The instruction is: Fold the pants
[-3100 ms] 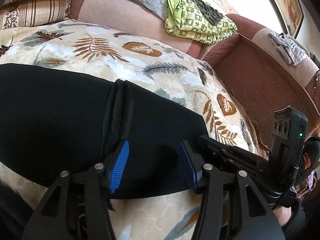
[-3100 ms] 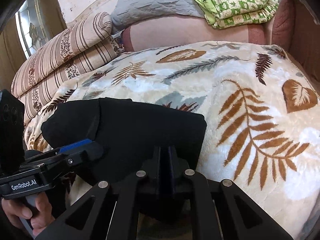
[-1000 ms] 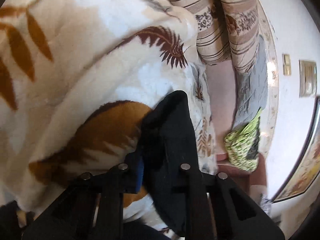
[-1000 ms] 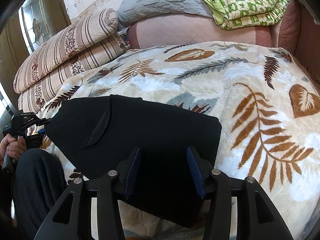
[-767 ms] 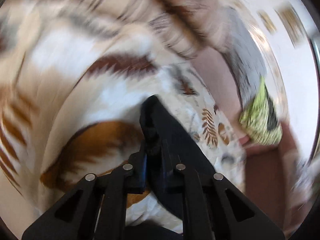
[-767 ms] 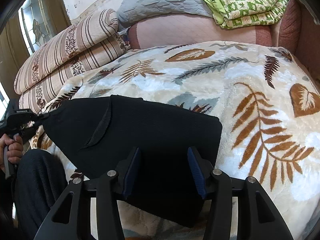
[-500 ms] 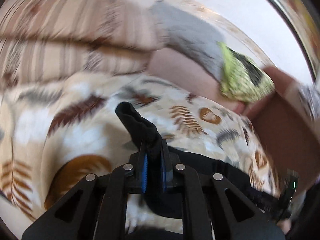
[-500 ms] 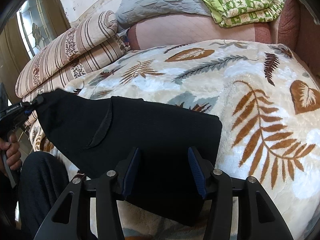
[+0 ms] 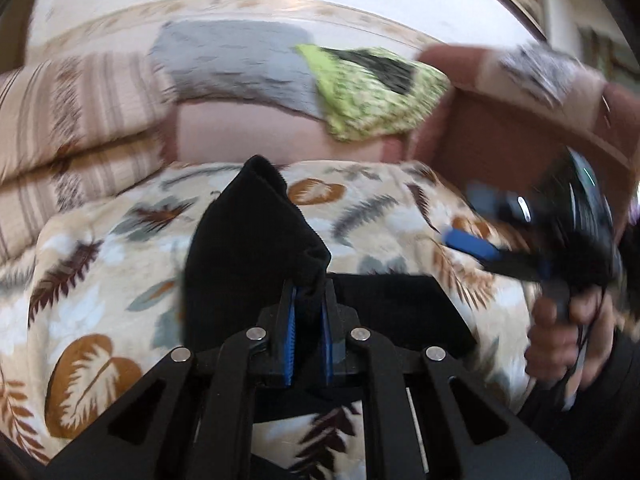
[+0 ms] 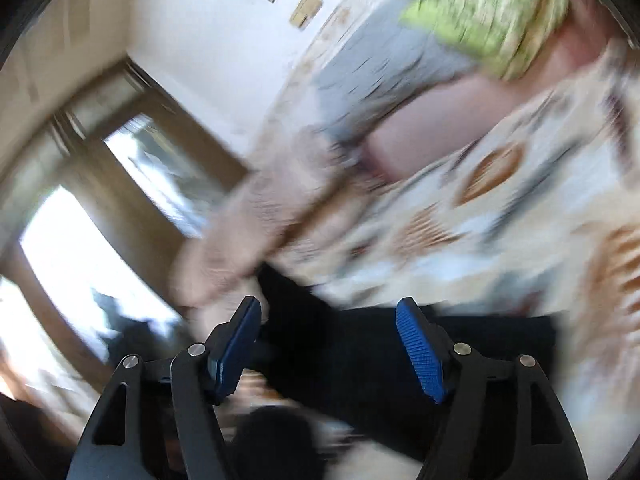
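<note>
Black pants (image 9: 248, 248) lie folded on a leaf-patterned blanket (image 9: 100, 280). My left gripper (image 9: 308, 312) is shut on their left end and holds it raised, the cloth standing up above the blue pads. In the left wrist view my right gripper (image 9: 476, 220) is a blur at the right, held in a hand (image 9: 568, 332). In the right wrist view the right gripper (image 10: 328, 320) is tilted, its jaws opening wide above the dark pants (image 10: 380, 360), with nothing pressed between the pads. That view is blurred by motion.
Striped cushions (image 9: 68, 120) are stacked at the back left. A grey quilt (image 9: 236, 60) and a green patterned cloth (image 9: 372, 88) lie on the pink sofa back. A brown sofa arm (image 9: 508, 128) rises at the right. A window (image 10: 80, 248) shows in the right wrist view.
My left gripper has rolled upright and lifted the pants' end up and towards the right. My right gripper has tilted, risen a little and spread its jaws wider.
</note>
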`<control>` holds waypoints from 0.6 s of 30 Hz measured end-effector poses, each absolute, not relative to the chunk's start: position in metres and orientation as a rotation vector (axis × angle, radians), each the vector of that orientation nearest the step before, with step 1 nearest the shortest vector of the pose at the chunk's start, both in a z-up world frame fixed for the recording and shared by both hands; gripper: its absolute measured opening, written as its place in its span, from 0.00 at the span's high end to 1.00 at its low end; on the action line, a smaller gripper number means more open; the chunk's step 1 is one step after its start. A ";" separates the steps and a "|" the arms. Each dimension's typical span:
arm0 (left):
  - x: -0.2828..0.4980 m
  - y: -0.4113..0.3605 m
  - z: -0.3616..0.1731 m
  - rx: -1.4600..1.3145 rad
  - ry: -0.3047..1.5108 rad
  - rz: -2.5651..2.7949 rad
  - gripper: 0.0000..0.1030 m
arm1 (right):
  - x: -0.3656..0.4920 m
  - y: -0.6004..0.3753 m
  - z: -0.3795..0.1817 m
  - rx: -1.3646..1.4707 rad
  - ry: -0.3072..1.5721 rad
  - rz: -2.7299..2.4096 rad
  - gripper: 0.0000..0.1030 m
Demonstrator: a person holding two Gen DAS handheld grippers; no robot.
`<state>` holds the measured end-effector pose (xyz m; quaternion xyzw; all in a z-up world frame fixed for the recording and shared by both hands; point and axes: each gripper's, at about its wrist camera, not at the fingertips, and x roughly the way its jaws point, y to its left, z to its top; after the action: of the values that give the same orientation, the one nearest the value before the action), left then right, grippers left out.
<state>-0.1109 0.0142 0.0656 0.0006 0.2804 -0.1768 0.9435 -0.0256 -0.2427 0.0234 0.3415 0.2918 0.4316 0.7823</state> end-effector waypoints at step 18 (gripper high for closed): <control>-0.142 -0.085 0.056 0.099 0.535 -0.570 0.92 | -0.018 -0.268 0.000 0.690 0.751 0.781 0.91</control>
<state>-0.1420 -0.0850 0.0561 0.0481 0.2606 -0.2779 0.9233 -0.0178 -0.2680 -0.0001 0.3218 0.3501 0.3643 0.8007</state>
